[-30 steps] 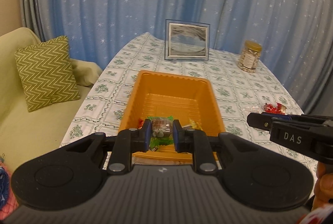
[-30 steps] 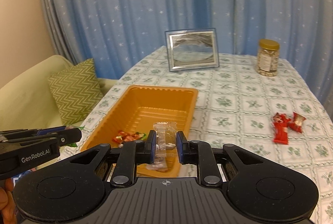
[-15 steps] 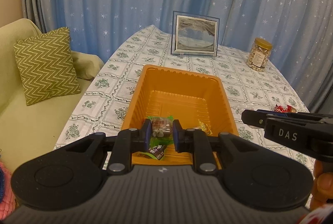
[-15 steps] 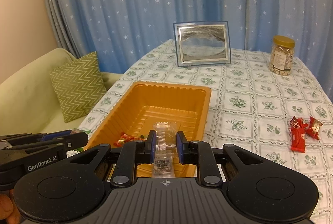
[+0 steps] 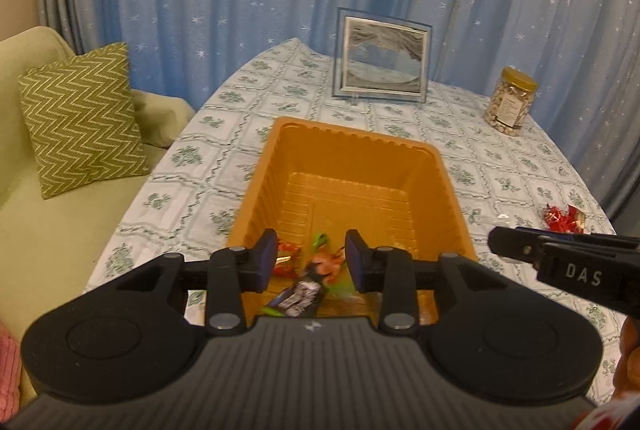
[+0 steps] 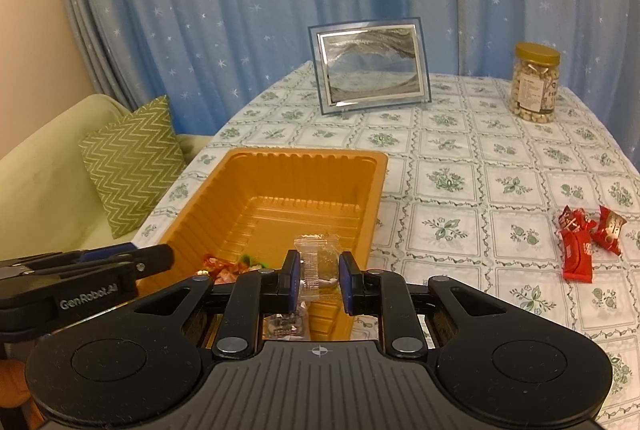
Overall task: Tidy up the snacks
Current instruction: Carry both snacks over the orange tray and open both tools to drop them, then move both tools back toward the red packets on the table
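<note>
Right wrist: red snacks [image 6: 588, 244] beside tray [image 6: 372, 190]

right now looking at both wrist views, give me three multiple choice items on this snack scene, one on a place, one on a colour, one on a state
1. Where do the red snack packets lie?
A. inside the tray
B. on the tablecloth to the right of the tray
C. on the sofa

2. What colour is the tray?
A. orange
B. blue
C. white

3. How is the left gripper?
A. shut on a packet
B. out of view
C. open, with nothing between its fingers

Answers:
1 B, the red packets lie on the patterned tablecloth, apart from the tray.
2 A, its rim and walls are orange in both views.
3 C, its fingers stand wide apart above the dark packet in the tray, while the right gripper pinches a clear packet.
</note>
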